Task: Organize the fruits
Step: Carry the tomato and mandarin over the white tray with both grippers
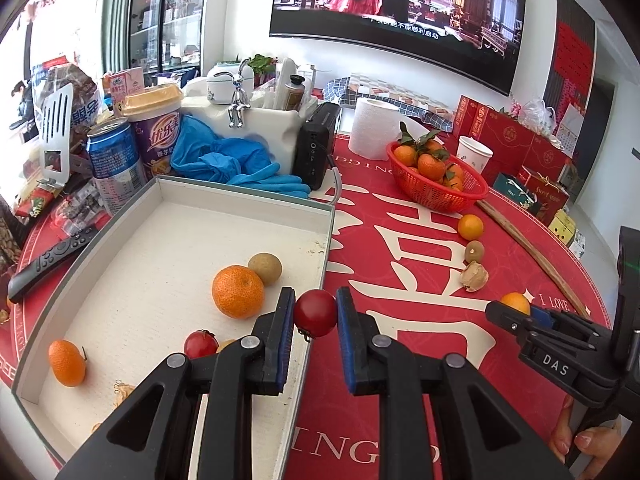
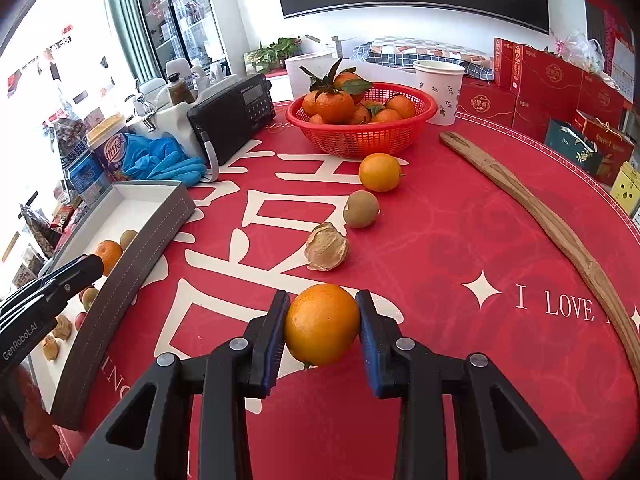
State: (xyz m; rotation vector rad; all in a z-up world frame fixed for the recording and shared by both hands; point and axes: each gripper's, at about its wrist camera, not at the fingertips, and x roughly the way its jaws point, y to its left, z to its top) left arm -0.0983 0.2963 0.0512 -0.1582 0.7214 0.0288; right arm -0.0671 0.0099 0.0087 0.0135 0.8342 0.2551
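Note:
My left gripper (image 1: 315, 312) is shut on a red cherry tomato (image 1: 315, 313), held over the right rim of the white tray (image 1: 160, 240). Inside the tray lie a mandarin (image 1: 237, 291), a brown longan-like fruit (image 1: 265, 268), a small orange (image 1: 67, 362) and another cherry tomato (image 1: 200, 344). My right gripper (image 2: 322, 322) is shut on a small orange (image 2: 322, 324) just above the red tablecloth. Beyond it in a row lie a papery husk fruit (image 2: 326, 247), a brown fruit (image 2: 361, 209) and an orange (image 2: 379, 172). The left gripper's arm (image 2: 52, 284) shows at the right wrist view's left edge.
A red basket (image 2: 360, 128) of mandarins stands at the back with a paper cup (image 2: 438, 92) beside it. A long wooden stick (image 2: 560, 232) lies on the right. A black radio (image 2: 232, 116), blue gloves (image 1: 228, 160), cans and a remote (image 1: 52, 260) crowd the tray's far and left sides.

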